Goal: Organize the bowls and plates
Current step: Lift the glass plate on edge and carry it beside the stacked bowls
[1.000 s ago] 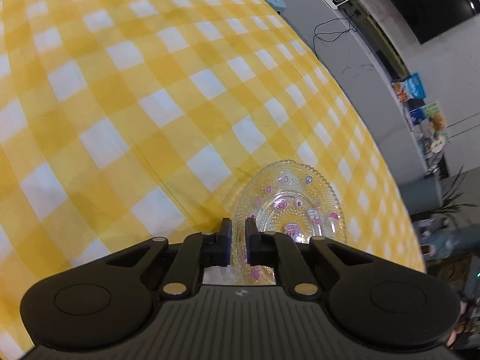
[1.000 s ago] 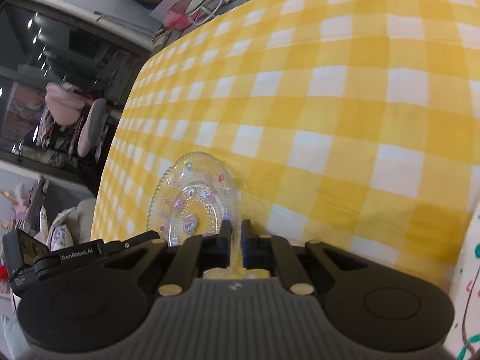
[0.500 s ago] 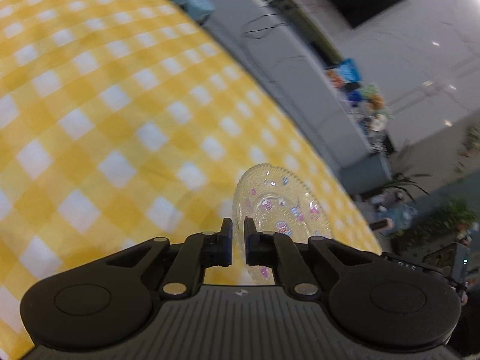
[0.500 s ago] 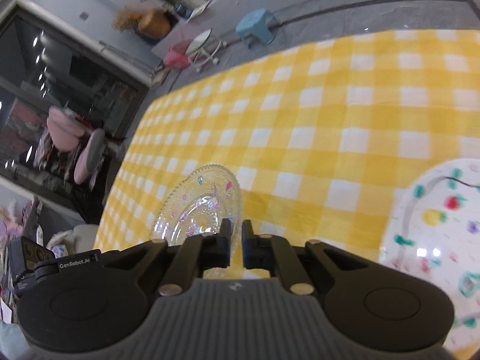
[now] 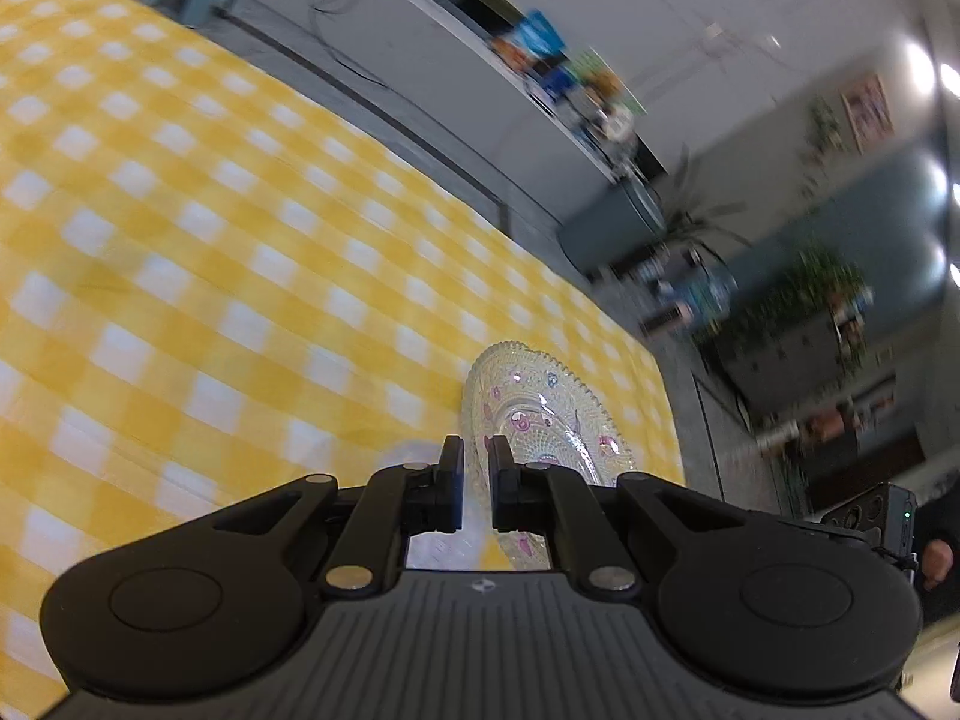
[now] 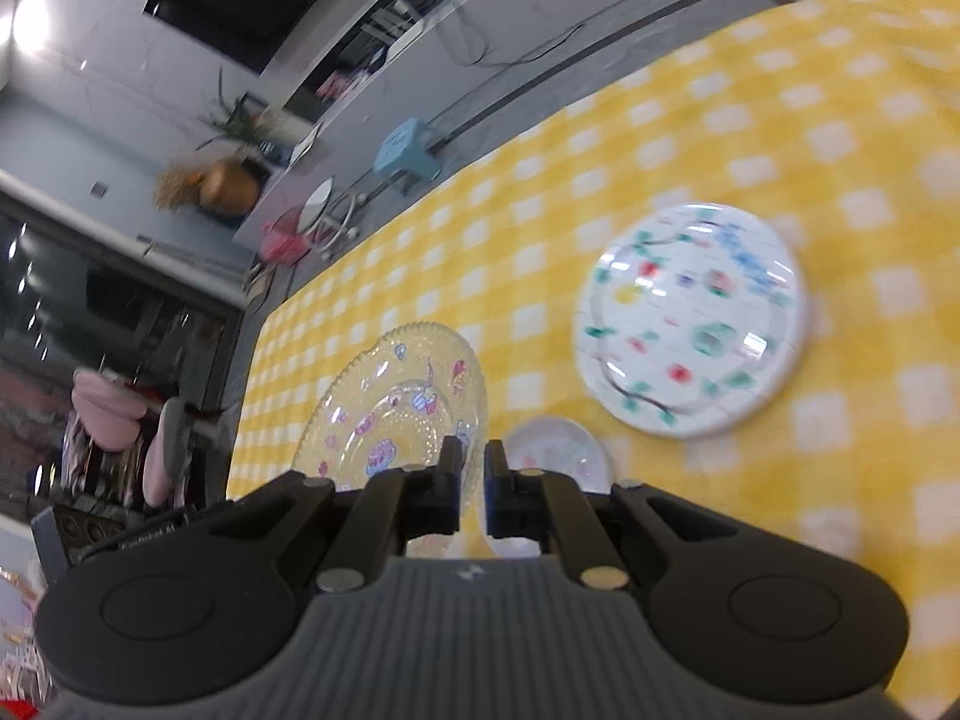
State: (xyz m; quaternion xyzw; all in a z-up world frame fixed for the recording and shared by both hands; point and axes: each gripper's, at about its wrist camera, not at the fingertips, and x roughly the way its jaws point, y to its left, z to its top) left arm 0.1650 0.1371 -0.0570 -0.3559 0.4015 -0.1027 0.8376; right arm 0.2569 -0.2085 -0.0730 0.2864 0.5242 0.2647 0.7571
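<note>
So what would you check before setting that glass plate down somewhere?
1. Left gripper shut on the glass plate rim: ok.
2. Right gripper shut on the opposite rim: ok.
3. Glass plate held off the tablecloth: ok, it appears so.
4. White floral plate has nothing on top: ok.
5. Small clear dish out of the path: cannot tell.

A table under a yellow-and-white checked cloth (image 6: 750,120) fills the right of the right wrist frame. On it lie 1 white painted plate (image 6: 690,324) and, lower centre, 1 small clear dish (image 6: 558,450).
</note>
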